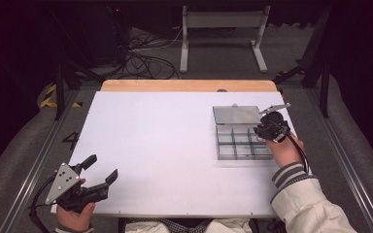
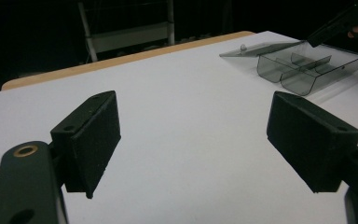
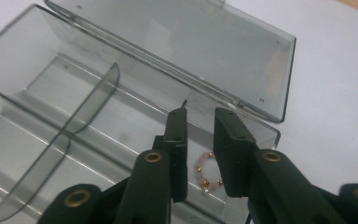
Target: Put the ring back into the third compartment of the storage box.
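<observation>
Chiefly, a risk of snagging: right gripper (image 3: 201, 114) poised inside the smoky clear compartment box (image 3: 37, 46), jaws parted only a little, with the small beaded loop (image 3: 199, 169) of pink and gold beads lying between them on the compartment floor. Released, by the look of it, not pinched. Lifting straight out with a bead caught on a pad could drag the loop up and drop it on the white table (image 1: 165, 145) or into a neighbouring cell. Closing again by accident could do the same, or strain the string. Pushing against the thin wall or a divider could slide the light box, or tip it, with no other hand steadying it. Knocking the hinged lid (image 3: 191, 46), laid open and flat behind the box, could swing it down onto the jaws.

Box (image 1: 218, 145) at the right side of the table, lid (image 1: 233, 115) on its far side, right gripper (image 1: 267, 128) over its right end. Several compartments split by clear dividers; loop in the end one, beside the hinge edge; nothing to be made out in the others.

Left gripper (image 1: 102, 167) well apart at the near left corner, jaws spread wide, nothing between them, pointing across bare table toward the box (image 2: 307, 70).
</observation>
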Demonstrator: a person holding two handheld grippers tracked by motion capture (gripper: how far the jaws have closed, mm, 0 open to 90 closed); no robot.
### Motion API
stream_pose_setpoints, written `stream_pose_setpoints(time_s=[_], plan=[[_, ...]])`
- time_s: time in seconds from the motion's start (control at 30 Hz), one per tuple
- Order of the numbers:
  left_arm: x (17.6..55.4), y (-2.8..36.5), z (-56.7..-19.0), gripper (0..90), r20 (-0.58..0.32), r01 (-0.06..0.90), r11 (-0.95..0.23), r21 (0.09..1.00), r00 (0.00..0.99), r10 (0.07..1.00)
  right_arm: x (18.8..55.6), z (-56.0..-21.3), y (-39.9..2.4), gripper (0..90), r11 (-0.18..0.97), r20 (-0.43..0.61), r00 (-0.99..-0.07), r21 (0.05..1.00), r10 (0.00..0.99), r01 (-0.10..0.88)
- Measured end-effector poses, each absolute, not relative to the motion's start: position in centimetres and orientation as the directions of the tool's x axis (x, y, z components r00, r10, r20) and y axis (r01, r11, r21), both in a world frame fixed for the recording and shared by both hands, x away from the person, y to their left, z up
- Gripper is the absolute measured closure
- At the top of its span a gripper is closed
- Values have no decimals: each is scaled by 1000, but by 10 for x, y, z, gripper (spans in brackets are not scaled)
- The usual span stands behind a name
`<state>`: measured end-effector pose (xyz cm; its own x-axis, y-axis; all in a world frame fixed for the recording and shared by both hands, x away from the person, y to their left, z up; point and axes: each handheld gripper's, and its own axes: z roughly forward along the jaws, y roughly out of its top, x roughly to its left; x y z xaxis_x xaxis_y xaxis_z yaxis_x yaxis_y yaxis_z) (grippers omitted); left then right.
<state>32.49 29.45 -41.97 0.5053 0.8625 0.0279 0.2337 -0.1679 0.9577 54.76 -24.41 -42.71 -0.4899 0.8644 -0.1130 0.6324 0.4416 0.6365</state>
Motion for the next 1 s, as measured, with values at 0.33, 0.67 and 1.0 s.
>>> stream_pose_setpoints(time_s=[0.33, 0.67, 1.0], plan=[[325, 294, -420, 179, 29, 234, -171, 957, 509, 860, 534, -408, -241, 450, 401, -53, -533, 722, 844, 563], [325, 293, -420, 179, 28, 236, -171, 957, 510, 860, 512, -388, -236, 226, 364, -11, -585, 792, 811, 490], [324, 289, -419, 179, 36, 234, -181, 955, 516, 856, 493, -379, -235, 59, 341, 16, -645, 838, 764, 426]])
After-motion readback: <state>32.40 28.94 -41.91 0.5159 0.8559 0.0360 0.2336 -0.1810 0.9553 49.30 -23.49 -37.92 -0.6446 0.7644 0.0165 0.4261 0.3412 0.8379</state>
